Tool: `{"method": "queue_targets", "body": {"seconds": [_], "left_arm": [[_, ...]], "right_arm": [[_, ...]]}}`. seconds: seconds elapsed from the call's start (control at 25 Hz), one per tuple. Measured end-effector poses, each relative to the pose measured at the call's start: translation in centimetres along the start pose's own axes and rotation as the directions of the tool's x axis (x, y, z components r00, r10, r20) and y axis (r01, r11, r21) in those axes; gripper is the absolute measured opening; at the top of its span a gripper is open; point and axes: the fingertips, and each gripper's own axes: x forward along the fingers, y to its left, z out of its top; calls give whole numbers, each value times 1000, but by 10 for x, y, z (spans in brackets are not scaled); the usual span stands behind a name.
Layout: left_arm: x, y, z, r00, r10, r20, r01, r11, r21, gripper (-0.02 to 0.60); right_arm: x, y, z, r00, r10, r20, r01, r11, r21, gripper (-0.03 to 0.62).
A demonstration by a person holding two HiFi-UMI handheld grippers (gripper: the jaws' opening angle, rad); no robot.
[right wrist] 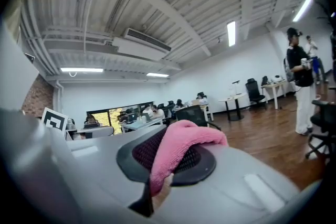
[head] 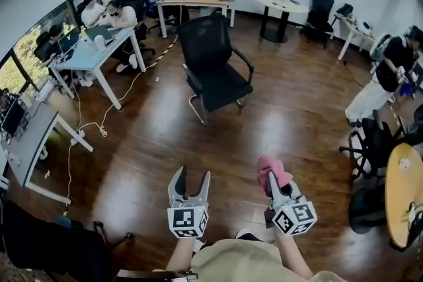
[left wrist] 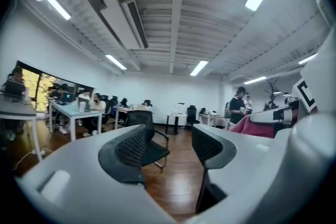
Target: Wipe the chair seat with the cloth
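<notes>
A black office chair [head: 213, 67] stands alone on the wooden floor in the head view, some way ahead of both grippers; its seat [head: 223, 87] is bare. The same chair [left wrist: 144, 139] shows between the left jaws and the chair [right wrist: 191, 114] appears far off beyond the right ones. My right gripper [head: 271, 179] is shut on a pink cloth [head: 271, 170], which bunches over the jaws; the pink cloth [right wrist: 178, 150] drapes across the pads. My left gripper [head: 190, 181] is open and holds nothing, its pads [left wrist: 131, 147] wide apart.
Desks with seated people [head: 100, 22] line the far left and back. A round table [head: 284, 6] stands at the back. A standing person [head: 384, 78] and black chairs [head: 370, 141] are at the right, beside a wooden table [head: 401, 183]. A cable [head: 102, 125] lies on the floor.
</notes>
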Motion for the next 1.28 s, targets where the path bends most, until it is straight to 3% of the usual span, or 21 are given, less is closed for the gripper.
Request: {"method": "queue_targets", "body": {"seconds": [0.16, 0.28, 0.4, 0.52, 0.6, 0.72, 0.8, 0.88, 1.0, 1.08, 1.28], "left_arm": [[77, -122, -6, 979, -203, -22, 203, 979, 17, 255], [111, -214, -25, 936, -348, -52, 350, 936, 32, 256], [138, -305, -42, 862, -499, -90, 503, 864, 31, 258], [165, -373, -57, 785, -605, -130, 612, 791, 13, 252], [182, -417, -68, 725, -674, -144, 682, 731, 10, 252], [206, -485, -78, 627, -767, -139, 776, 631, 18, 252], [231, -528, -81, 565, -814, -134, 823, 568, 18, 255], [257, -562, -78, 523, -842, -128, 850, 526, 13, 256], [302, -597, -65, 490, -866, -105, 871, 491, 12, 256], [333, -613, -60, 478, -873, -93, 878, 479, 18, 256], [403, -631, -54, 490, -868, -81, 872, 489, 28, 256]], "right_arm": [[-53, -107, 14, 979, -201, 33, 199, 978, 61, 15], [-94, -162, 4, 944, -330, 20, 324, 934, 148, 15], [-127, -200, -8, 916, -401, 23, 391, 902, 183, 15], [-154, -245, -31, 882, -468, -55, 468, 858, 210, 15], [-178, -283, -45, 827, -553, -101, 559, 793, 240, 15], [-214, -339, -44, 734, -675, -71, 663, 691, 287, 15], [-230, -378, -26, 675, -738, -18, 711, 643, 285, 15], [-234, -414, -4, 631, -775, 32, 742, 615, 267, 15], [-222, -463, 38, 596, -795, 114, 766, 605, 217, 15], [-212, -491, 68, 575, -802, 164, 786, 597, 161, 15], [-198, -537, 112, 523, -823, 221, 839, 542, 35, 15]]}}
